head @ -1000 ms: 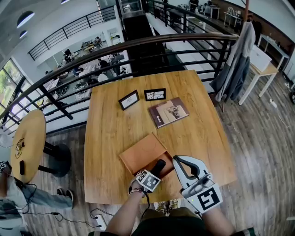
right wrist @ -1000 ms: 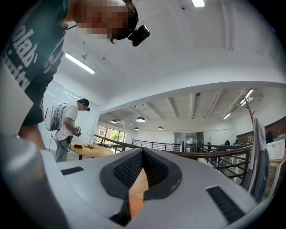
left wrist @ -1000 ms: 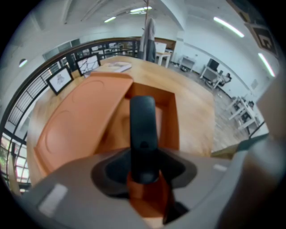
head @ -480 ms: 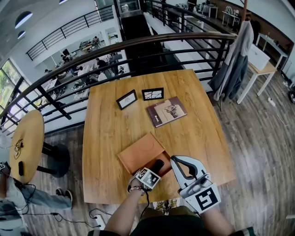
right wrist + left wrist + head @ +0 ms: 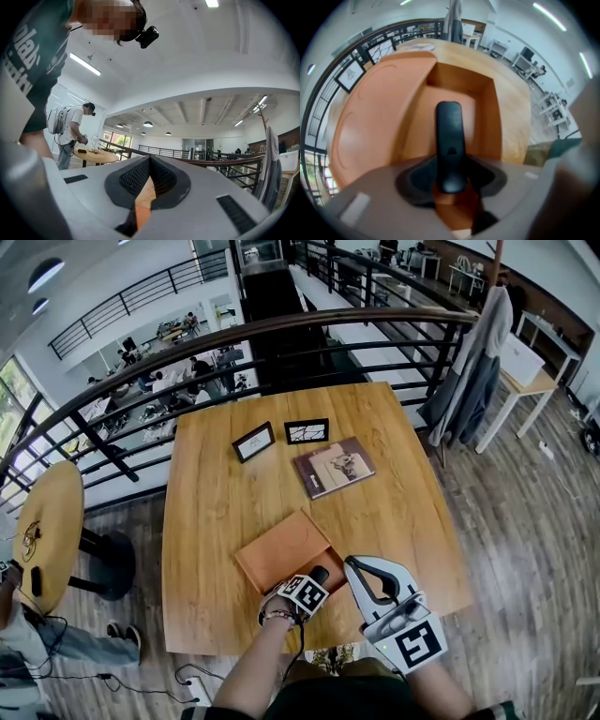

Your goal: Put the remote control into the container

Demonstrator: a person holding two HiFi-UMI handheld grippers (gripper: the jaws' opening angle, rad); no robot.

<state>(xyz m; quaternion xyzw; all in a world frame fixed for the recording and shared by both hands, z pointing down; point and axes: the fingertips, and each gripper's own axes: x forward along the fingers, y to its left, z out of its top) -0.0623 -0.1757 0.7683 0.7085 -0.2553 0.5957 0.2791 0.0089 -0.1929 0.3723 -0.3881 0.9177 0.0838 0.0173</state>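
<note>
A black remote control [image 5: 320,575] stands upright at the near right corner of the flat orange-brown container [image 5: 279,554] on the wooden table. My left gripper [image 5: 315,583] points down and is shut on it. In the left gripper view the remote control [image 5: 449,136] runs out from between the pads, over the container's open recess [image 5: 483,117], beside its smooth raised part [image 5: 377,112]. My right gripper [image 5: 360,569] rests just right of the container near the table's front edge. Its pads [image 5: 136,176] meet at the tip with nothing between them.
Two small black frames [image 5: 254,441] [image 5: 307,430] and a brown book [image 5: 333,467] lie farther back on the table [image 5: 403,512]. A black railing [image 5: 281,329] runs behind it. A round table [image 5: 47,531] stands at the left, where another person [image 5: 70,129] works.
The left gripper has tipped slightly while still holding the remote control over the container's near corner. The right gripper has stayed put.
</note>
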